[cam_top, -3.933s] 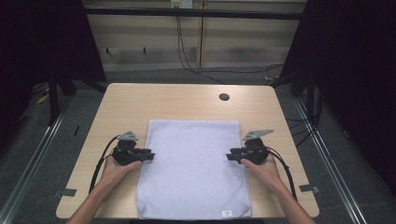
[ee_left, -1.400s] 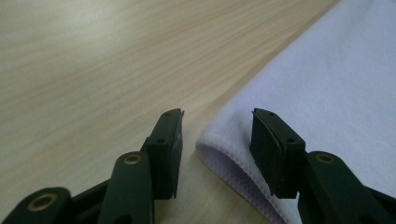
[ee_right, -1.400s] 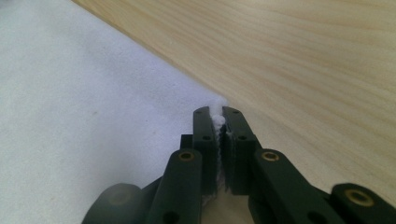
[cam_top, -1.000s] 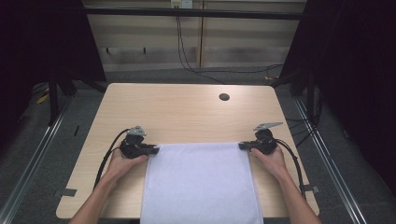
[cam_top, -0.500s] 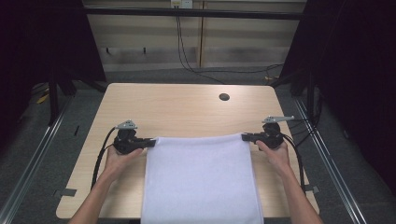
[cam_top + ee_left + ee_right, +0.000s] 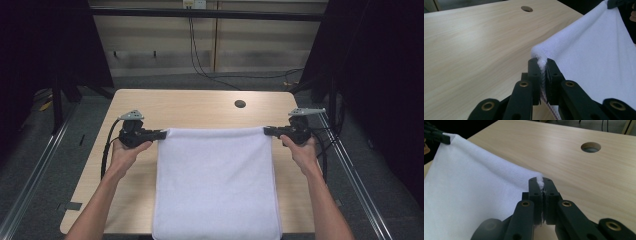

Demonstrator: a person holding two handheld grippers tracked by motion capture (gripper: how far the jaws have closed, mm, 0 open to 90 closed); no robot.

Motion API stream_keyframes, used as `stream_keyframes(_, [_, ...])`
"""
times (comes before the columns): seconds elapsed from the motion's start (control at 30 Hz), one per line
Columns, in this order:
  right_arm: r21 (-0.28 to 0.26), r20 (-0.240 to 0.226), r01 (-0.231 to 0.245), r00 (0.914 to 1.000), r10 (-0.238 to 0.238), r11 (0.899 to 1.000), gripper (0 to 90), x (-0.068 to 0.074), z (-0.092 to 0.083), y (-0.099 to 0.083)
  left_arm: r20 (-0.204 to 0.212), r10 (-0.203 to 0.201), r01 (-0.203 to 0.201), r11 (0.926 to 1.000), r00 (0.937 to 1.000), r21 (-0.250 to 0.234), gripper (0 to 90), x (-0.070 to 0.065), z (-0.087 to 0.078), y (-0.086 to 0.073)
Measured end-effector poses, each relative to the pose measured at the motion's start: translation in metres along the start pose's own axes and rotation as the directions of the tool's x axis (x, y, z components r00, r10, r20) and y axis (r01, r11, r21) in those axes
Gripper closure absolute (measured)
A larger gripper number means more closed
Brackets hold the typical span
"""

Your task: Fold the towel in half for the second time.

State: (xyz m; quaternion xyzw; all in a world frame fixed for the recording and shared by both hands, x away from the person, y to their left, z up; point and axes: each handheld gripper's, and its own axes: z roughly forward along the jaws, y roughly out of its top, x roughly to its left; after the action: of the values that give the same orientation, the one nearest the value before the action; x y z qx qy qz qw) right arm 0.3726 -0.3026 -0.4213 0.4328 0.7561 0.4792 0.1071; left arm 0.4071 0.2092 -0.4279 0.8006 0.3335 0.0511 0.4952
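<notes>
Towel (image 6: 215,180), white: far corners pinched by left gripper (image 6: 161,134) and right gripper (image 6: 267,131), edge taut above table (image 6: 190,107).

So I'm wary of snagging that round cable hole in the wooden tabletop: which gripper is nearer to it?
Right. The right gripper, clamped on the white towel's corner, sits just right of and below the hole; the left gripper holds the opposite corner, much farther to the hole's left.

Left gripper (image 6: 159,134) and right gripper (image 6: 268,131) clamped on far corners of white towel (image 6: 216,185), stretched taut between them above wooden table (image 6: 200,107).
</notes>
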Motion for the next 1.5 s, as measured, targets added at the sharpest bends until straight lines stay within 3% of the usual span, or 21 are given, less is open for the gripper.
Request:
stream_keyframes(0.1, [-0.012,0.006,-0.026,0.9996,0.026,1.0,86.9,-0.005,0.002,0.009,-0.009,-0.008,0.008,0.9997,0.9999,-0.021,84.8,0.0,0.0,0.005])
stream_keyframes(0.23, [-0.001,0.017,-0.008,0.9998,0.008,1.0,86.9,-0.006,0.007,0.025,-0.031,-0.008,0.007,0.9993,0.9995,-0.037,84.8,0.003,-0.002,0.016])
stream_keyframes(0.43, [-0.016,0.028,0.021,0.9994,-0.02,1.0,86.9,-0.002,-0.002,0.042,-0.053,0.0,-0.004,0.9971,0.9986,-0.075,84.8,0.007,-0.01,0.035])
stream_keyframes(0.7, [-0.048,0.042,0.043,0.9983,-0.041,0.998,86.9,0.001,-0.012,0.06,-0.066,0.045,-0.053,0.991,0.9968,-0.123,84.8,0.001,-0.021,0.065])
stream_keyframes(0.77, [-0.07,0.033,0.059,0.9978,-0.057,0.996,87.0,0.002,-0.016,0.068,-0.081,0.068,-0.078,0.9903,0.9944,-0.115,84.8,-0.004,-0.024,0.075])
stream_keyframes(0.87, [-0.103,0.037,0.069,0.9971,-0.066,0.992,86.9,0.005,-0.023,0.077,-0.068,0.096,-0.105,0.9819,0.9931,-0.158,84.9,-0.015,-0.031,0.085])
stream_keyframes(0.9, [-0.112,0.036,0.076,0.9967,-0.073,0.991,87.0,0.007,-0.026,0.079,-0.086,0.119,-0.131,0.9811,0.9891,-0.143,84.8,-0.018,-0.032,0.085])
stream_keyframes(1.0, [-0.113,0.034,0.078,0.9966,-0.075,0.99,87.0,0.007,-0.028,0.072,-0.095,0.098,-0.11,0.9856,0.9907,-0.129,84.8,-0.011,-0.03,0.073])
stream_keyframes(1.1, [-0.104,0.009,0.078,0.997,-0.077,0.992,86.9,0.008,-0.025,0.058,-0.062,0.072,-0.079,0.99,0.9955,-0.117,84.8,-0.006,-0.026,0.052])
stream_keyframes(1.2, [-0.088,-0.018,0.1,0.9946,-0.102,0.991,86.9,0.012,-0.022,0.04,-0.063,0.103,-0.107,0.9916,0.9927,-0.073,84.7,-0.01,-0.02,0.029])
stream_keyframes(1.37, [-0.064,-0.056,0.132,0.9892,-0.136,0.989,86.8,0.024,-0.027,0.015,-0.034,0.079,-0.082,0.9915,0.9963,-0.101,84.5,-0.012,-0.024,0.006])
stream_keyframes(1.5, [-0.054,-0.077,0.151,0.9849,-0.155,0.987,86.8,0.035,-0.034,-0.005,-0.008,0.106,-0.107,0.9898,0.9943,-0.095,84.3,-0.024,-0.032,-0.01])
